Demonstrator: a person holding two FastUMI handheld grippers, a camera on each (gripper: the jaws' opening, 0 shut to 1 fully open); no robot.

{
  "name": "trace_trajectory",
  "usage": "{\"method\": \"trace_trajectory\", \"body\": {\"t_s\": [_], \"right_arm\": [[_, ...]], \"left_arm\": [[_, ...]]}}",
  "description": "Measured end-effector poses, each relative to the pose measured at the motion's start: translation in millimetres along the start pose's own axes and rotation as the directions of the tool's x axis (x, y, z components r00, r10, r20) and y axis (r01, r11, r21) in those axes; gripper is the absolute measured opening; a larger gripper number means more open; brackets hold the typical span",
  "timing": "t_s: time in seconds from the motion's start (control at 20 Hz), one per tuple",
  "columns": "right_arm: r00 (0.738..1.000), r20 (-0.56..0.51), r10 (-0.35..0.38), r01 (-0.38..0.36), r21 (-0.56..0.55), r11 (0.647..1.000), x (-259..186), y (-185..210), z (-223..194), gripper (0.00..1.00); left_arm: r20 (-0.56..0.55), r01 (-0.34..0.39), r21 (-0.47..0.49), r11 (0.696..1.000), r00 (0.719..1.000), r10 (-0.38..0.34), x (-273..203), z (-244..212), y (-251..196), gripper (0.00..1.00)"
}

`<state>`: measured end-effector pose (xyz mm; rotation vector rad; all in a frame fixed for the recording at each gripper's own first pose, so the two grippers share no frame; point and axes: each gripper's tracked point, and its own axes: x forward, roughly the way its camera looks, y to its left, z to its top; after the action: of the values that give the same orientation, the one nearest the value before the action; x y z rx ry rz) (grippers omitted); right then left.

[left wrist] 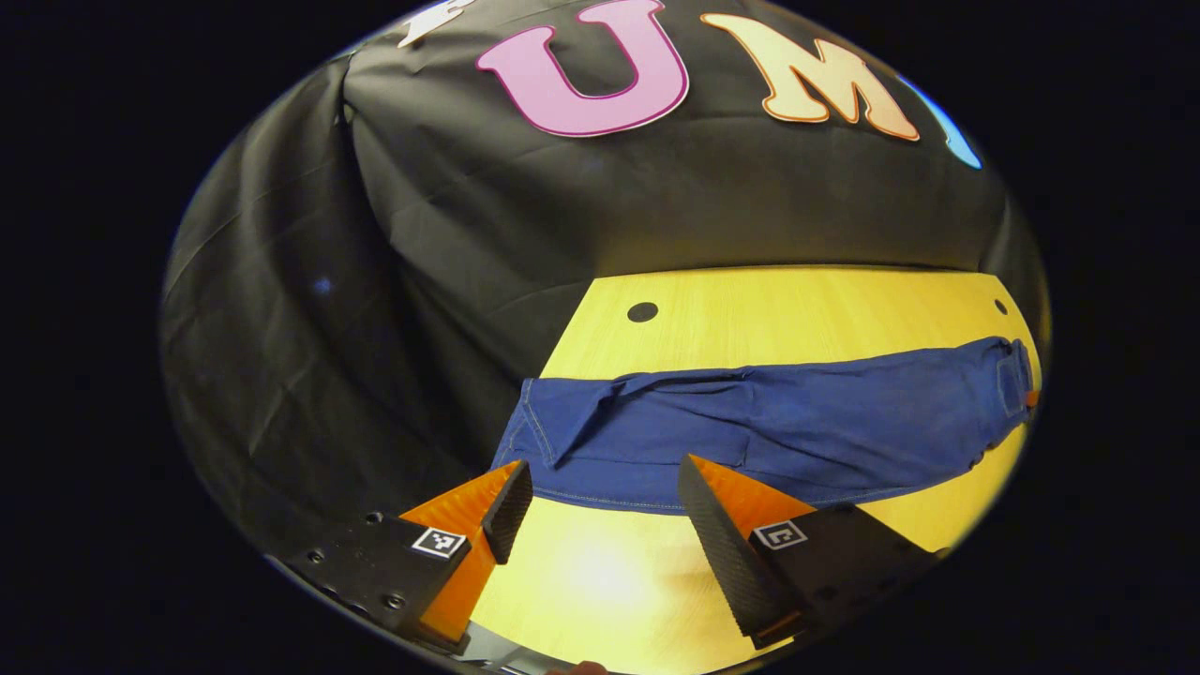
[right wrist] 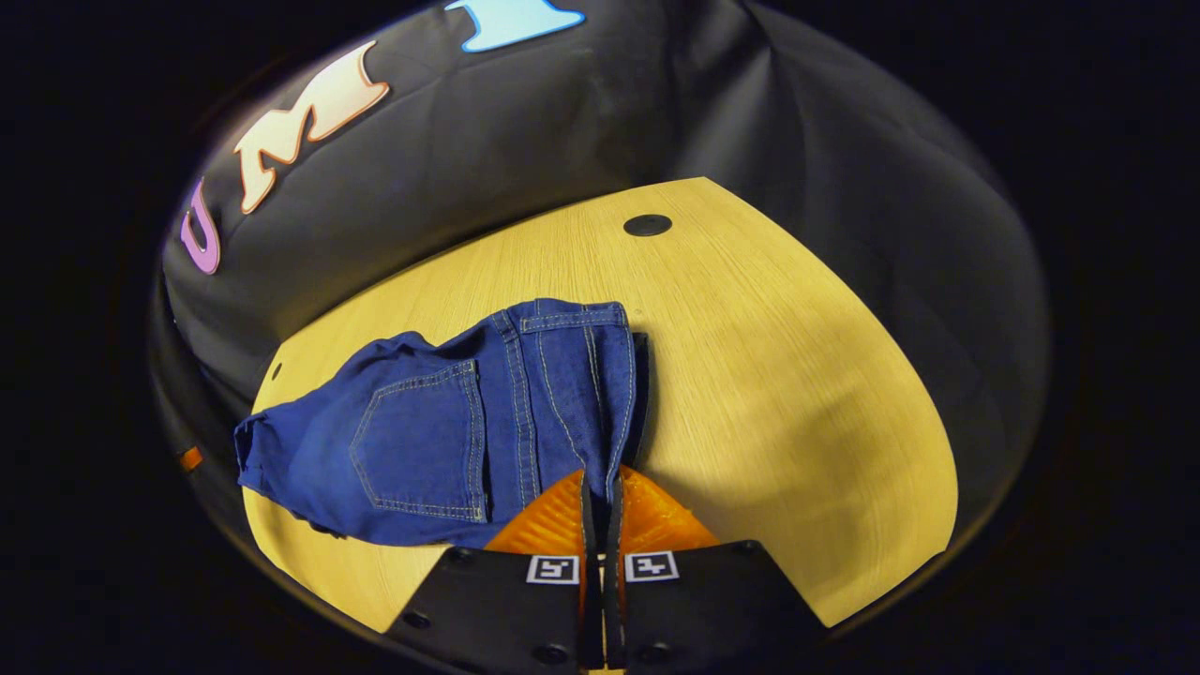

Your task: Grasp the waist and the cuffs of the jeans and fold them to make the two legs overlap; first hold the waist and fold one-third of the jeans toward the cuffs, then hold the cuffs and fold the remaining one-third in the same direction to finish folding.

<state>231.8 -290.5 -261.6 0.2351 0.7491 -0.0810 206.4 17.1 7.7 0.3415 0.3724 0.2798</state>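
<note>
On my left gripper view, the left gripper (left wrist: pixel 600 511) hangs wide open just above the table (left wrist: pixel 797 309), its two orange-backed fingers (left wrist: pixel 511 506) spread well apart with bare yellow wood between them. It has hold of nothing. The jeans (left wrist: pixel 797 422) lie just beyond the fingertips, stretched across the table as a long blue band. The cuffs (left wrist: pixel 534 427) sit at the end nearest the table's edge by the black cloth wall (left wrist: pixel 375 281), and the fabric there is rumpled, with one flap turned over. A small dark hole (left wrist: pixel 642 311) shows in the tabletop behind the jeans.

On my right gripper view, the right gripper (right wrist: pixel 600 487) has its fingers pressed together with a thin edge of denim pinched between them. I read that as a closed grip on the waist (right wrist: pixel 572 323) end of the jeans, at the near corner of the waistband edge. From there the jeans run away to the side, the back pocket (right wrist: pixel 422 441) facing up with its pale stitching plain to see. The far part of the legs is bunched near the table's edge. The rest of the table in that view lies open to the side of the waistband, under a soft shadow.
</note>
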Motion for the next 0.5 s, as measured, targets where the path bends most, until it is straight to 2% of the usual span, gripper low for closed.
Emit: {"method": "trace_trajectory", "body": {"t_s": [0.2,0.35,0.5], "right_arm": [[0.997,0.074,-0.014,0.012,0.024,1.000,-34,0,25,0.03],[0.986,0.151,-0.075,0.076,0.002,0.997,-78,-7,49,0.03],[0.968,0.225,-0.115,0.108,0.042,0.993,-123,9,74,0.03]], "left_arm": [[-0.015,0.030,-0.024,0.999,0.999,-0.030,6,-5,0,0.95],[-0.001,0.059,-0.023,0.998,0.998,-0.059,10,-10,4,0.96],[0.005,0.106,-0.019,0.994,0.994,-0.106,16,-15,11,0.96]]}}
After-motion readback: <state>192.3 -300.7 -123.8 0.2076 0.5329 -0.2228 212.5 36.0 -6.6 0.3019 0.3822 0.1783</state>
